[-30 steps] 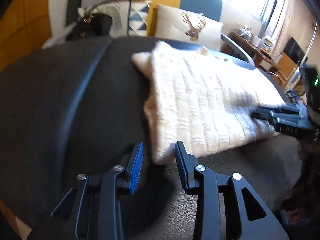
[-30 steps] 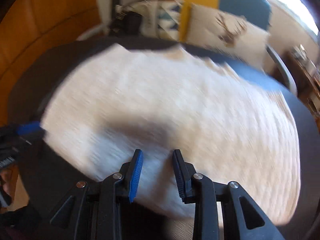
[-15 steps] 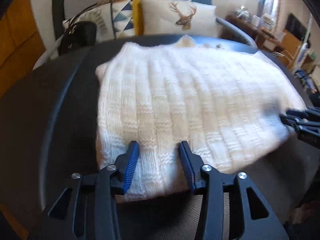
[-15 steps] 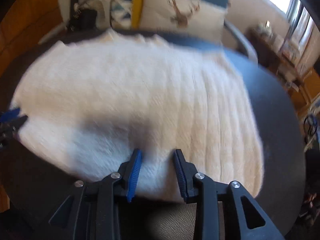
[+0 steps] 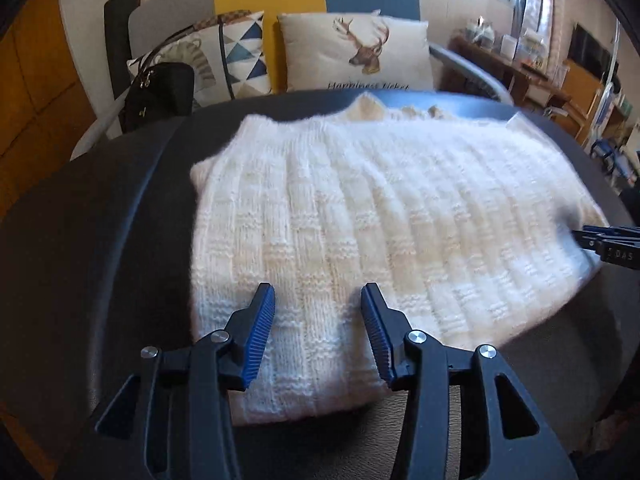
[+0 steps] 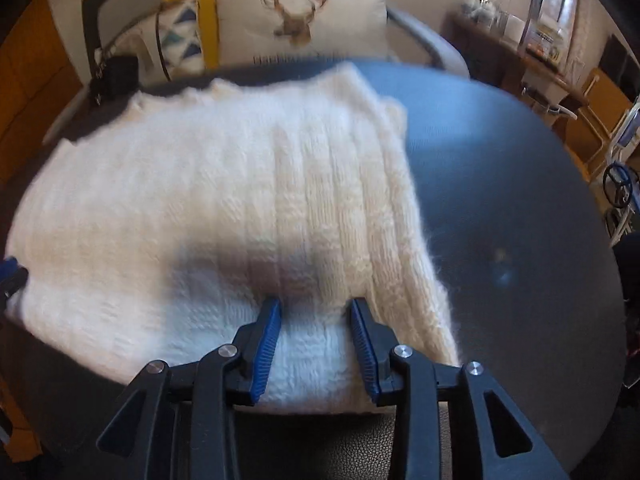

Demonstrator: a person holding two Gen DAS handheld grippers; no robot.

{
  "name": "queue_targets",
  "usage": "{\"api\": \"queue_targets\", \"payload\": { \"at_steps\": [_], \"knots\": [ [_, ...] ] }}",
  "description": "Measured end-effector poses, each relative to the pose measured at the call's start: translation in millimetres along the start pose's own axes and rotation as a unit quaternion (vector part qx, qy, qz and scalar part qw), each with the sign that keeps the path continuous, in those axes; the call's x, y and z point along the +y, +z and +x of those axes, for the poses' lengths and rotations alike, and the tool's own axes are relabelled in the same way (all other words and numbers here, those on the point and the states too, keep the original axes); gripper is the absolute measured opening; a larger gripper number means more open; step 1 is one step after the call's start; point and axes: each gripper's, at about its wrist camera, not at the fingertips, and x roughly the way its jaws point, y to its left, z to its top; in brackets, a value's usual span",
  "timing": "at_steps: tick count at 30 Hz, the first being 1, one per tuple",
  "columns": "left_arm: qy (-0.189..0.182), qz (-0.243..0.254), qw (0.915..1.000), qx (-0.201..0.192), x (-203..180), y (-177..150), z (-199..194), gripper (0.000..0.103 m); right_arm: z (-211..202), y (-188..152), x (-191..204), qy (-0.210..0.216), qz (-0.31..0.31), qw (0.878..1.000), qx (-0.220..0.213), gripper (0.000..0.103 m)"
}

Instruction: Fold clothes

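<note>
A white knitted sweater (image 5: 380, 216) lies folded flat on the dark round table (image 5: 100, 240). My left gripper (image 5: 317, 292) hangs over the sweater's near left edge, open, with the knit showing between its blue pads and nothing pinched. The right gripper (image 5: 608, 242) pokes in at the far right of this view. In the right wrist view, the sweater (image 6: 200, 200) fills the left half of the table (image 6: 500, 200). My right gripper (image 6: 316, 304) stands open over its near edge, close to the right corner. The left gripper (image 6: 10, 276) shows only as a tip at the left border.
Behind the table stands a sofa with a deer cushion (image 5: 360, 52), a triangle-patterned cushion (image 5: 236, 52) and a black handbag (image 5: 160, 92). A cluttered wooden desk (image 5: 520, 60) runs along the right wall. Bare tabletop (image 6: 520, 260) lies right of the sweater.
My left gripper has shifted from beside the sweater's corner to over its near edge, jaws wider. The right gripper has slid along the near edge towards the right corner.
</note>
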Motion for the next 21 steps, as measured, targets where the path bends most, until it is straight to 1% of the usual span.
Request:
{"api": "queue_targets", "payload": {
  "at_steps": [2, 5, 7, 8, 9, 11, 12, 13, 14, 16, 18, 21],
  "knots": [
    [-0.002, 0.0, 1.0, -0.004, 1, -1, 1, 0.048, -5, 2, 3, -0.004, -0.005, 1.0, -0.013, 0.036],
    [-0.013, -0.012, 0.9993, -0.032, 7, 8, -11, 0.048, -22, 12, 10, 0.003, -0.011, 0.999, -0.046, 0.036],
    [-0.005, -0.017, 0.9986, -0.05, 12, 18, -15, 0.048, -32, 22, 17, 0.006, -0.016, 0.997, -0.071, 0.036],
    [0.0, -0.019, 0.9985, -0.052, 14, 21, -13, 0.048, -31, 30, 22, -0.005, -0.02, 0.997, -0.077, 0.036],
    [0.006, -0.02, 0.9989, -0.043, 17, 24, -4, 0.049, -29, 38, 26, -0.016, -0.023, 0.996, -0.082, 0.036],
    [0.018, -0.021, 0.9993, -0.025, 21, 29, 13, 0.049, -9, 50, 33, -0.035, -0.021, 0.997, -0.066, 0.036],
    [0.023, -0.019, 0.9993, -0.022, 22, 30, 19, 0.051, 5, 51, 33, -0.036, -0.016, 0.998, -0.042, 0.036],
    [0.027, -0.013, 0.9992, -0.028, 21, 28, 21, 0.052, 21, 57, 35, -0.036, -0.015, 0.999, -0.028, 0.036],
    [0.032, -0.005, 0.9989, -0.033, 20, 26, 21, 0.052, 18, 53, 36, -0.041, -0.019, 0.998, -0.044, 0.037],
    [0.036, 0.004, 0.9986, -0.039, 17, 25, 17, 0.052, 15, 52, 37, -0.044, -0.029, 0.998, -0.046, 0.037],
    [0.022, -0.016, 0.9988, -0.041, 22, 30, 11, 0.052, 12, 56, 34, -0.035, -0.031, 0.998, -0.043, 0.037],
    [0.013, -0.037, 0.9973, -0.062, 28, 44, 2, 0.052, 7, 60, 30, -0.026, -0.034, 0.998, -0.042, 0.037]
  ]
}}
